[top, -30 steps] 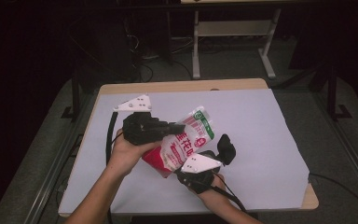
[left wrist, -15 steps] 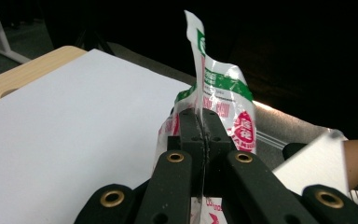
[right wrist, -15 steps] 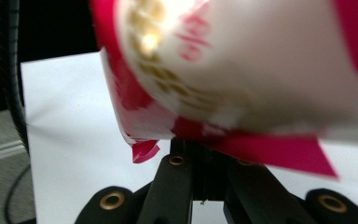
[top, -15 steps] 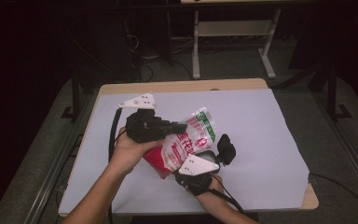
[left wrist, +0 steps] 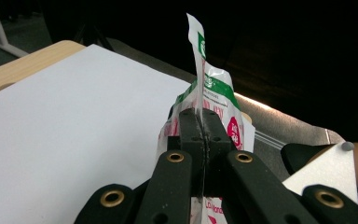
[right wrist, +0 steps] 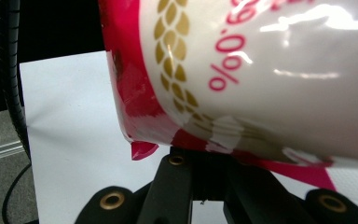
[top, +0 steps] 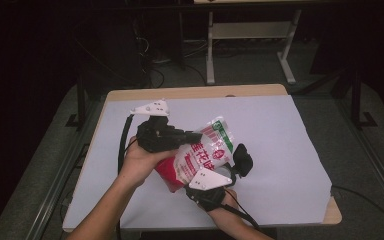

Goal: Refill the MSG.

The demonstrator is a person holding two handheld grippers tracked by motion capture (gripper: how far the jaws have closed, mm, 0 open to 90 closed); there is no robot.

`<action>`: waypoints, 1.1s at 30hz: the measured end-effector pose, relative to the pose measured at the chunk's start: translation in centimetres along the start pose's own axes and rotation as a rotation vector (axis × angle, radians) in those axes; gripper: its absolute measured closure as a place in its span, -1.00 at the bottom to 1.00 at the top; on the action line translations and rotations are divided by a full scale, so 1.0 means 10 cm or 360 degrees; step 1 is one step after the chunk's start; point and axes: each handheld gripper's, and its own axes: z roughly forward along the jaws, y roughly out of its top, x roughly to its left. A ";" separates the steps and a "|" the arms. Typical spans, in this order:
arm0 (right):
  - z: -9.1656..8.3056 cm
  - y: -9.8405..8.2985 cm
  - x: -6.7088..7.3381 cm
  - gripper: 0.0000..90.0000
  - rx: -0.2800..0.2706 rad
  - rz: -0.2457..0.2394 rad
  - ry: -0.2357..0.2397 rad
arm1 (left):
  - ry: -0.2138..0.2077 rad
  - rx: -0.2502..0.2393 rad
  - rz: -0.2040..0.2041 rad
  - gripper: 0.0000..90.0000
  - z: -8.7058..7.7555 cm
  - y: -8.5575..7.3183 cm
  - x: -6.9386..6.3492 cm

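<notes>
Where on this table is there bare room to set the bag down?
The white sheet is bare right of the bag out to the table's right edge, and along the far edge. It is crowded near the front middle, where the left gripper and right gripper hold the bag.

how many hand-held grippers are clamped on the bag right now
2. The left hand-held gripper pinches the bag at its upper edge; the right hand-held gripper grips its lower red end.

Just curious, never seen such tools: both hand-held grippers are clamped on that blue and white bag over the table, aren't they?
Not quite: the bag is red and white with a green top, not blue, as the high view shows. The rest holds: the left hand-held gripper pinches its upper edge, and the right hand-held gripper is clamped on its lower end.
</notes>
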 end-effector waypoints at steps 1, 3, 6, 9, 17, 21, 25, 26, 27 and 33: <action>0.00 0.00 0.00 1.00 -0.0002 0.0000 -0.0002 | 0.0006 0.0009 0.0005 1.00 0.00 0.01 0.00; 0.00 0.00 0.01 1.00 -0.0004 -0.0004 -0.0001 | 0.0005 0.0025 0.0001 1.00 0.01 0.01 0.00; -0.01 0.00 0.02 1.00 -0.0009 -0.0012 -0.0003 | 0.0012 0.0032 0.0002 1.00 0.03 0.02 0.00; -0.01 0.01 0.00 1.00 0.0009 0.0011 0.0008 | 0.0022 0.0029 0.0001 1.00 0.05 0.03 0.01; 0.01 0.01 0.02 1.00 0.0009 0.0003 -0.0017 | 0.0035 0.0030 -0.0015 1.00 0.09 0.03 0.01; 0.02 0.01 0.04 1.00 0.0013 0.0006 -0.0012 | 0.0035 0.0031 -0.0018 1.00 0.11 0.03 0.00; 0.04 0.01 0.07 1.00 0.0018 0.0003 -0.0008 | 0.0033 0.0042 -0.0016 1.00 0.14 0.03 0.00; 0.04 0.01 0.07 1.00 0.0018 0.0004 -0.0008 | 0.0030 0.0036 -0.0021 1.00 0.14 0.03 0.01; 0.04 0.01 0.07 1.00 0.0018 0.0004 -0.0008 | 0.0031 0.0032 -0.0022 1.00 0.14 0.03 0.01; 0.05 0.01 0.06 1.00 0.0012 0.0024 -0.0003 | 0.0032 0.0027 -0.0031 1.00 0.15 0.03 0.02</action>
